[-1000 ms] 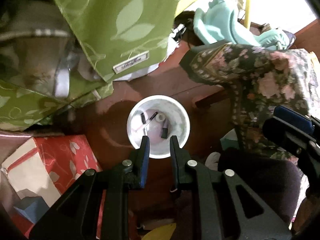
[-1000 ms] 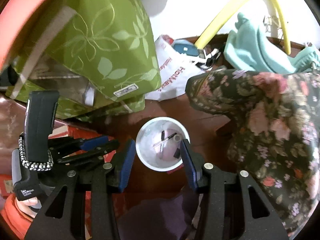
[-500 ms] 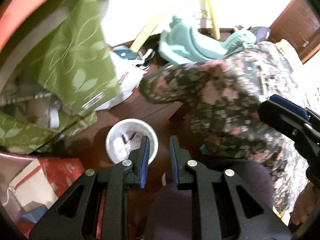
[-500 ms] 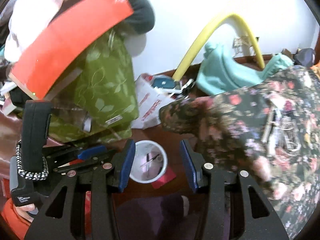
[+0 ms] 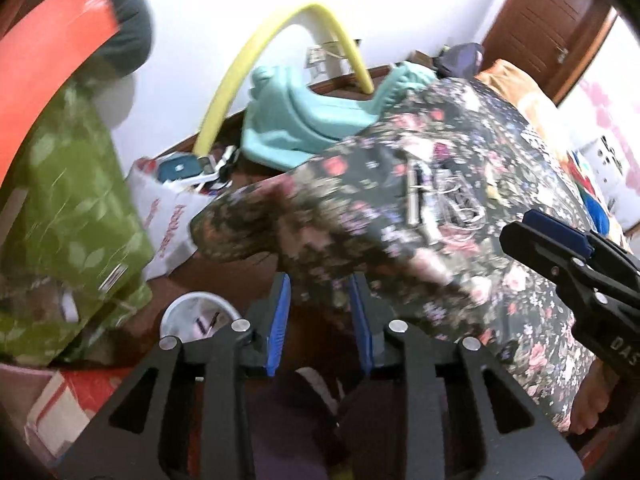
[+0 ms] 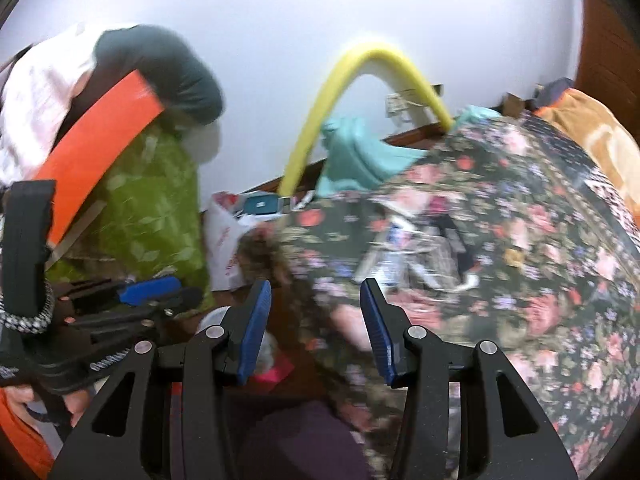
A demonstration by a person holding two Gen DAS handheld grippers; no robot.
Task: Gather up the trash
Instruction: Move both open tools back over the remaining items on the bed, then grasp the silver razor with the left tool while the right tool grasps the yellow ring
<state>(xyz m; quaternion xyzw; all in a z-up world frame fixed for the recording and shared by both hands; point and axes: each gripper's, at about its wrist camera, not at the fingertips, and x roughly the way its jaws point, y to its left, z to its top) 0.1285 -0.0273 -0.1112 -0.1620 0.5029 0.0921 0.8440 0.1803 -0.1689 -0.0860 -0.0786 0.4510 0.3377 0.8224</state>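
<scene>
So far a few small bits are seen in the white cup at seven o'clock, while clutter on the flowered cloth at two o'clock is left uncollected, and nothing is held by the left gripper, just opened to a narrow gap, or the wider right gripper.

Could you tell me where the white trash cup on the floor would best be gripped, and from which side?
Probably by its rim. The white cup stands upright with its round mouth open upward, small bits of trash inside, and the green leaf-print bag crowds its left. Bring a hand-held gripper down from above, one finger inside the wall and one outside, on the nearer right side.
</scene>
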